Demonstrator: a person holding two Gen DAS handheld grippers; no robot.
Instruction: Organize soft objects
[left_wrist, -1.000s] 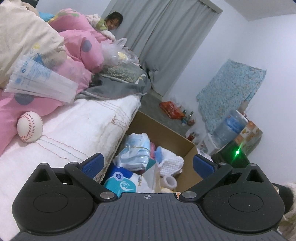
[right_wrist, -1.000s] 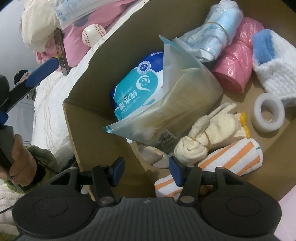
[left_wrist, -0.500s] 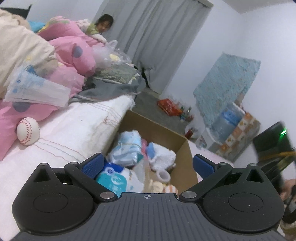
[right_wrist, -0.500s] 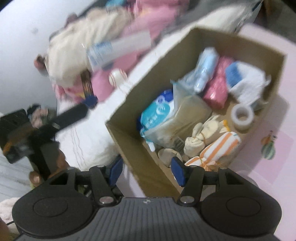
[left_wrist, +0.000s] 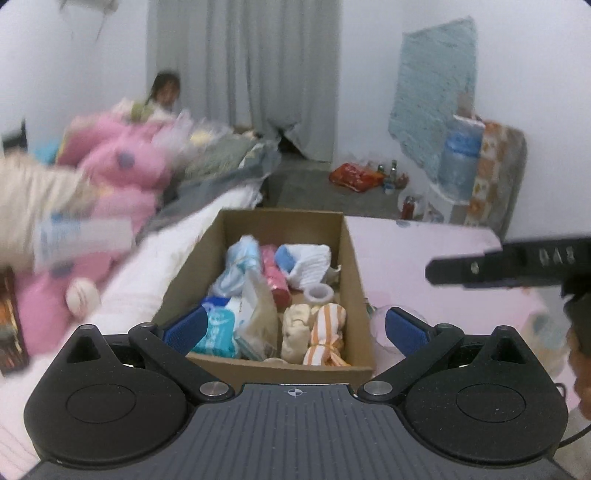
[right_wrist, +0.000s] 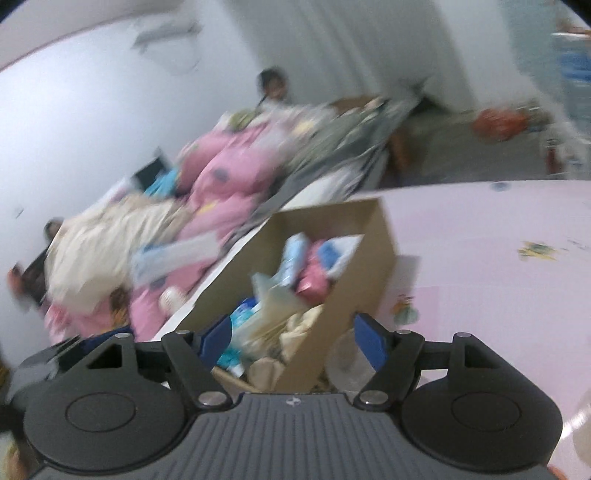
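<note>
An open cardboard box (left_wrist: 349, 258) stands on the floor against the bed. It holds an orange-striped cloth roll (left_wrist: 327, 332), a cream sock bundle (left_wrist: 295, 325), a white tape ring (left_wrist: 320, 293), a pink roll (left_wrist: 275, 273), a white and blue knit cloth (left_wrist: 308, 258) and a blue wipes pack (left_wrist: 218, 328). My left gripper (left_wrist: 295, 328) hovers before the box's near edge, open and holding nothing. My right gripper (right_wrist: 293, 338) is open and holds nothing, above the near corner of the same box (right_wrist: 369, 251). The right view is blurred.
A white baseball (left_wrist: 83, 295) lies on the bed by a pink quilt (left_wrist: 122, 166) and a clear plastic pack (left_wrist: 81, 236). A person (left_wrist: 166, 86) sits at the bed's far end. A pink mat (left_wrist: 424, 251) lies right of the box, with a clear round lid (left_wrist: 380, 321) on it.
The right gripper has come up and back out of the box, its jaws a little wider. The left view has swung round, so the box now sits in its middle.
</note>
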